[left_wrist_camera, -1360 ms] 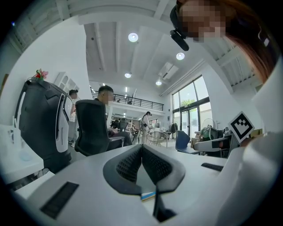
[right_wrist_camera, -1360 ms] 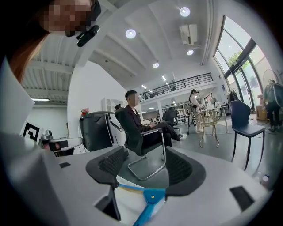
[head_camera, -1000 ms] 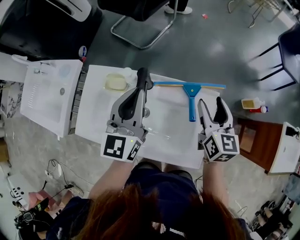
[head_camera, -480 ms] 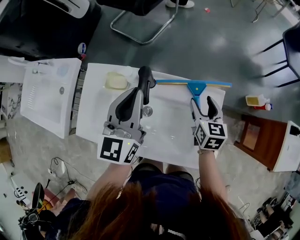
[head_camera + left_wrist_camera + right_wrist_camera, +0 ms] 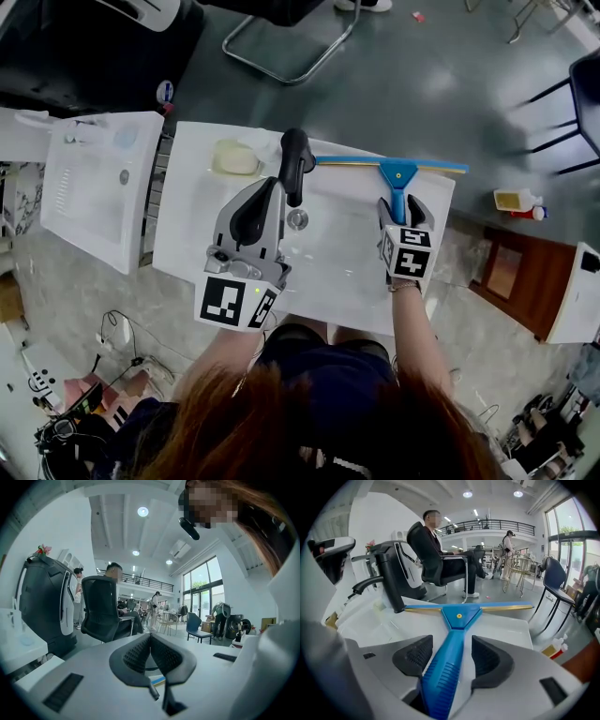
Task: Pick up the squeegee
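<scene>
1. On the far right rim of a white sink [image 5: 187, 202], seen from above: a blue squeegee [image 5: 397, 176] lying flat. Blade set along the back edge, handle pointing back toward the person.
2. Around that handle: the right gripper [image 5: 404, 208], tilted downward. Jaws apart, one on each side of the squeegee [image 5: 459, 620], and just closing in. No grip yet: in the right gripper view [image 5: 449, 657], a clear gap at one pad, the other just beside the plastic.
3. Over the basin, beside the black faucet [image 5: 295, 159]: the left gripper [image 5: 276, 186]. Jaws pressed together on nothing, as the left gripper view [image 5: 150, 654] confirms.
4. Handling, as a judgement: probably light and stiff, moulded plastic with a thin metal channel and a soft rubber edge. Nothing fragile, though smooth plastic may slip.
5. Best hold, likely: the ribbed lower part of the handle, squeezed across its narrow width, where the jaws already sit. Ribs there should give the pads some bite.
6. Worth noting: wide blade far from the grip, so a tendency to droop or swing at the head on lifting. One blade end just beside the faucet [image 5: 389, 583] base, so best raised straight up. Pale soap bar [image 5: 234, 159] well apart, near the back left.
</scene>
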`<control>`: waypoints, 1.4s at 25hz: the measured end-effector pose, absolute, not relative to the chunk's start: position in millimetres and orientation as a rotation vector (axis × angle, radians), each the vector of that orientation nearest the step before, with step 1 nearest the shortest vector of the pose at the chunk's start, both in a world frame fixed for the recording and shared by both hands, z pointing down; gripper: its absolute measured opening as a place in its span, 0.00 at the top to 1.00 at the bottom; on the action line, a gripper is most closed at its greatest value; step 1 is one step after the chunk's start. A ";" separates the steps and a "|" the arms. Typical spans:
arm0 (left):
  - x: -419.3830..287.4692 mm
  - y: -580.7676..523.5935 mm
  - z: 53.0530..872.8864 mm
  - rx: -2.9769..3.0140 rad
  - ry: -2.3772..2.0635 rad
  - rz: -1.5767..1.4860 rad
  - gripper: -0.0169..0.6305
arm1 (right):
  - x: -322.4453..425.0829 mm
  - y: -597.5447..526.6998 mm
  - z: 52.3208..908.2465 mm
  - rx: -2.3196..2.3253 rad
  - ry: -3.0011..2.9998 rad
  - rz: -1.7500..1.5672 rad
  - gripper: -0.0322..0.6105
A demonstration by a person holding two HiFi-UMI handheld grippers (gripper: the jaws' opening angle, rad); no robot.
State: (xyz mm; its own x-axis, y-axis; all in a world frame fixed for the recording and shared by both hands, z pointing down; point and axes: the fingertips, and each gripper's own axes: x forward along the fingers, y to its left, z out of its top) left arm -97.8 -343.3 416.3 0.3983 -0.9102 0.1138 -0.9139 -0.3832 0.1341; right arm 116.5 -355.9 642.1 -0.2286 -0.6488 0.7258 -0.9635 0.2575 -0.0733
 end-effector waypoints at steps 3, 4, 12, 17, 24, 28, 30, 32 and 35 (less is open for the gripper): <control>-100.5 -341.4 418.1 2.470 -1.641 0.036 0.94 | 121.0 -355.8 642.5 1.485 -1.931 0.678 0.61; -101.5 -341.1 419.3 2.467 -1.644 0.038 0.94 | 121.9 -356.1 642.0 1.496 -1.927 0.665 0.64; -107.6 -338.7 417.3 2.458 -1.669 0.038 0.94 | 125.1 -356.1 643.1 1.540 -1.906 0.671 0.70; -109.4 -334.4 410.1 2.460 -1.688 0.033 0.94 | 136.5 -355.3 623.0 1.652 -1.950 0.633 0.70; -111.5 -328.3 393.7 2.469 -1.719 0.005 0.94 | 147.3 -354.8 573.5 1.736 -2.030 0.577 0.70; -110.4 -323.5 375.6 2.485 -1.738 -0.018 0.94 | 153.8 -348.9 531.2 1.780 -2.089 0.491 0.70; -108.5 -321.3 367.0 2.492 -1.748 -0.034 0.94 | 156.1 -346.5 508.1 1.802 -2.132 0.458 0.70; -104.7 -320.2 357.6 2.504 -1.760 -0.057 0.94 | 158.6 -346.6 483.6 1.829 -2.181 0.416 0.70; -96.6 -315.5 340.7 2.526 -1.772 -0.096 0.94 | 163.4 -342.3 444.8 1.874 -2.252 0.338 0.70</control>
State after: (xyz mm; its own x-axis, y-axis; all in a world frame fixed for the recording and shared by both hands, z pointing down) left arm -96.6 -315.5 340.7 0.3396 -0.9404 -0.0192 -0.9370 -0.3400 0.0804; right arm 163.4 -342.3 444.8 -0.1815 -0.9396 0.2902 -0.9834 0.1739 -0.0520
